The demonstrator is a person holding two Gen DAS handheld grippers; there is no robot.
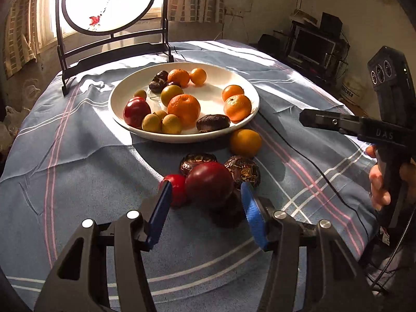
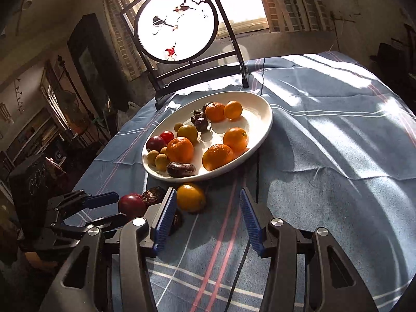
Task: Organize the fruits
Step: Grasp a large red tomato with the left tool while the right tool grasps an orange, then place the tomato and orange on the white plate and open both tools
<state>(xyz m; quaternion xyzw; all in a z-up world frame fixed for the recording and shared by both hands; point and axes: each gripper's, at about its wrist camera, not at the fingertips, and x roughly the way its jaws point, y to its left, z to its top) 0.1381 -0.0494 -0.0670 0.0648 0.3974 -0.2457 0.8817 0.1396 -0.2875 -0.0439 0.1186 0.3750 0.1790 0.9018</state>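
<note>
A: What is the biggest thing here?

B: The counter (image 1: 78, 156), w/ a blue striped cloth over it. At the far side stands a round painted screen (image 1: 109, 0) in a dark frame. Next is the white plate (image 1: 117, 104), in front of the screen. It holds mandarins, small yellow-green fruits, one red plum and some dark wrinkled fruits.

A: And the fruits not on the plate?

B: Five lie on the cloth, just before the plate's near rim. An orange (image 1: 245, 142) is closest to the plate. Then two dark wrinkled fruits (image 1: 241, 171) side by side, then a dark red plum (image 1: 209, 184), and a small red fruit (image 1: 176, 188) touching it on the left.

A: Where is the left hand-held gripper (image 1: 206, 213)?

B: Right at the dark red plum. The blue pads stand apart, one at each side of the plum, approx. level w/ its near half. I cannot tell if they touch it; they do not press.

A: The right hand-held gripper (image 2: 205, 215)?

B: Also apart, nothing between the pads, only cloth. The orange (image 2: 191, 197) is just beyond its left pad, a bit to the left. From the left view a hand (image 1: 382, 179) holds its grip.
</note>
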